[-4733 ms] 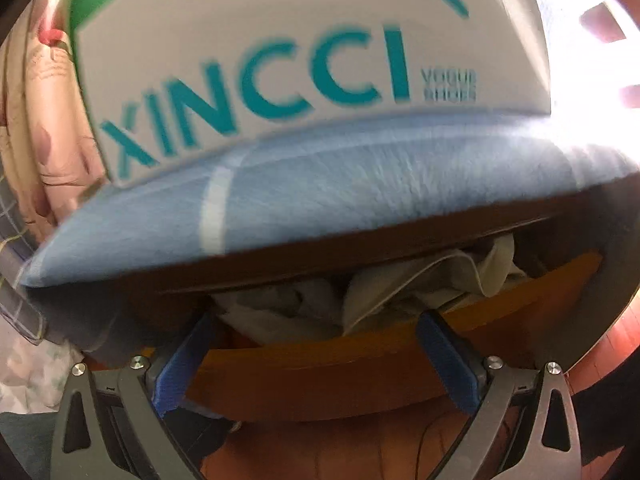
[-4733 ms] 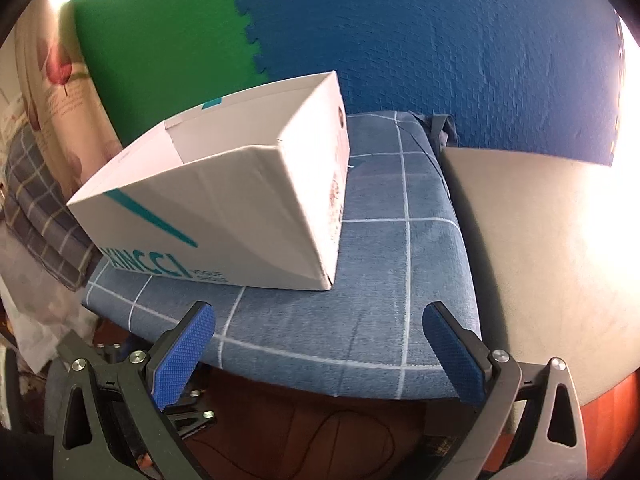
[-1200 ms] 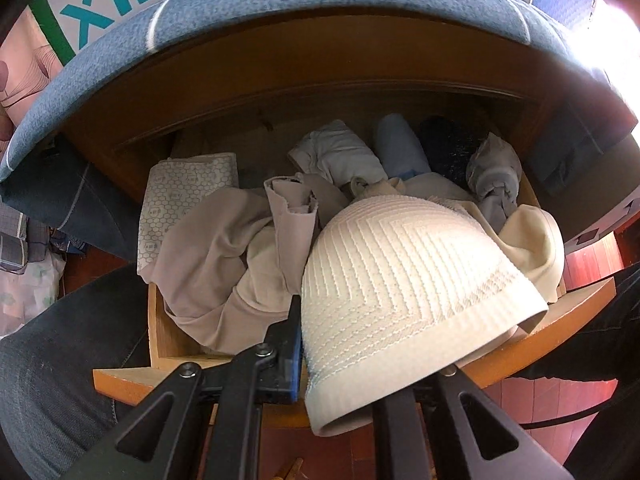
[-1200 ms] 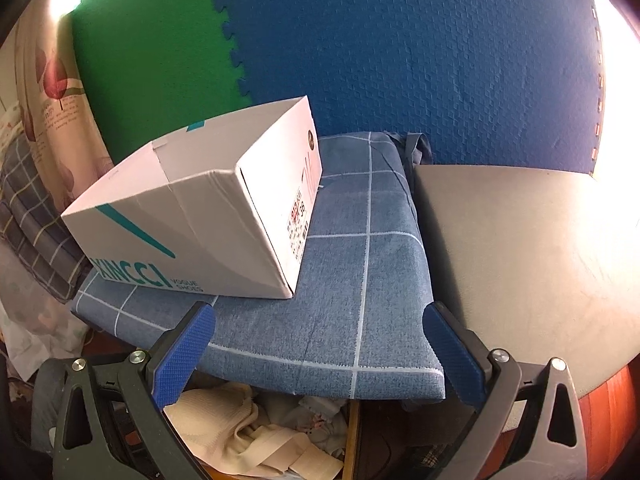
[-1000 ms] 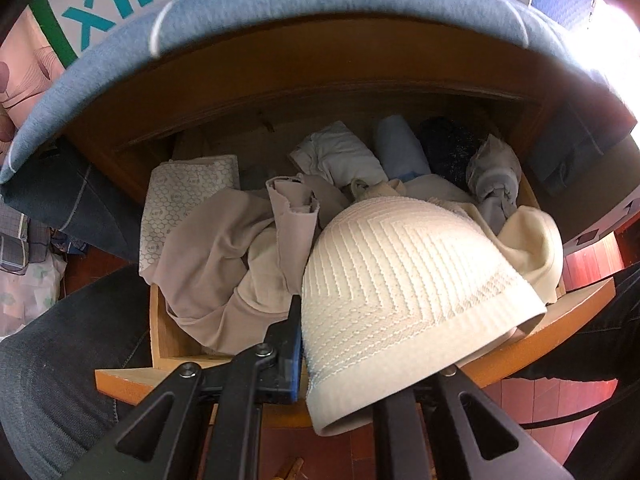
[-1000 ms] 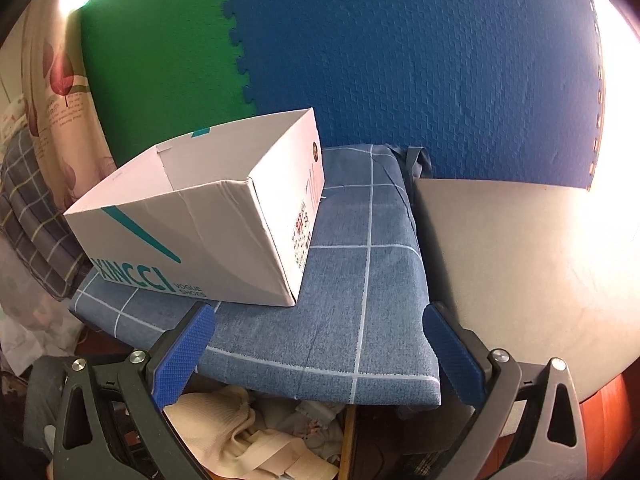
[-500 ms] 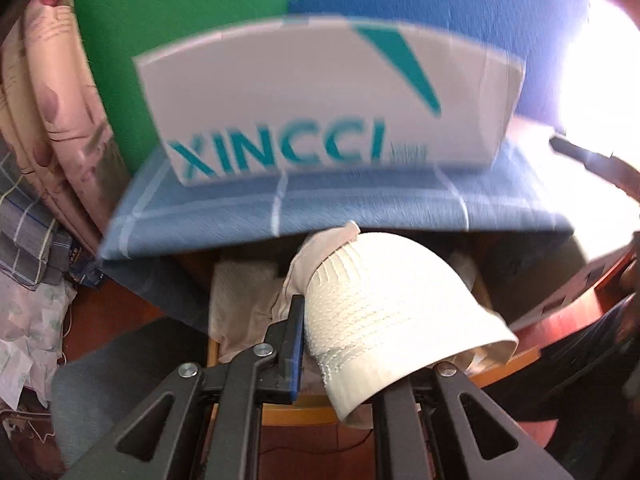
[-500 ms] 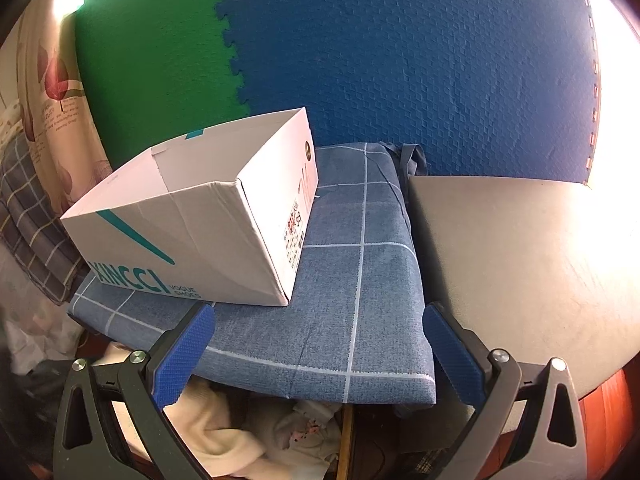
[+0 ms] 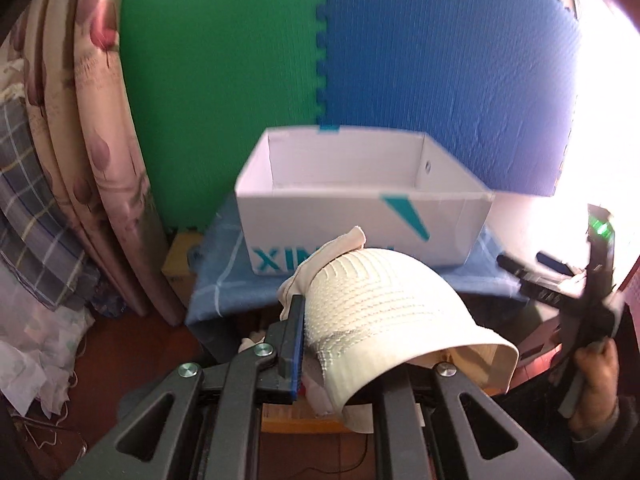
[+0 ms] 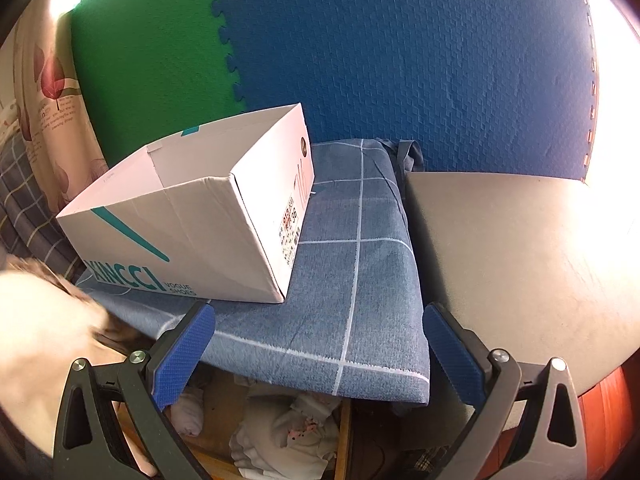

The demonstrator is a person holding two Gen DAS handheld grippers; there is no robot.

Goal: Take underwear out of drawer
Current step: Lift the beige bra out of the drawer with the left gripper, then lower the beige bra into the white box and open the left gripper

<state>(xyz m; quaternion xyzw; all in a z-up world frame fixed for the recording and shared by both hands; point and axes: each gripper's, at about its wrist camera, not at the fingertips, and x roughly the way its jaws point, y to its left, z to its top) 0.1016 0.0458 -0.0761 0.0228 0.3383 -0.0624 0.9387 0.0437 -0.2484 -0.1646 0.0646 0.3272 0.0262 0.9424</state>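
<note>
Over on the far left of the left wrist view there's a floral curtain [image 9: 100, 184] w/ plaid cloth [image 9: 28, 216] next to it, then green foam mat [image 9: 224, 72] and blue foam mat [image 9: 448, 64] on the wall. Middle: white XINCCI shoebox [image 9: 360, 216], open top, sitting on a blue checked cloth [image 9: 224, 280]. Right below it the left gripper [image 9: 344, 344] is clamped tight on the cream underwear [image 9: 384, 312], which is held up in the air in front of the box, ribbed cup bulging over the fingers. Far right, a hand [image 9: 596, 376] holding the other tool.

Right wrist view, l to r: same shoebox, checked cloth, then a grey tabletop [image 10: 520, 248]. Right gripper [image 10: 320, 344] has its fingers wide apart w/ nothing btwn them. Underneath, the open drawer [image 10: 342, 440] has more pale clothes [image 10: 288, 432] in it.
</note>
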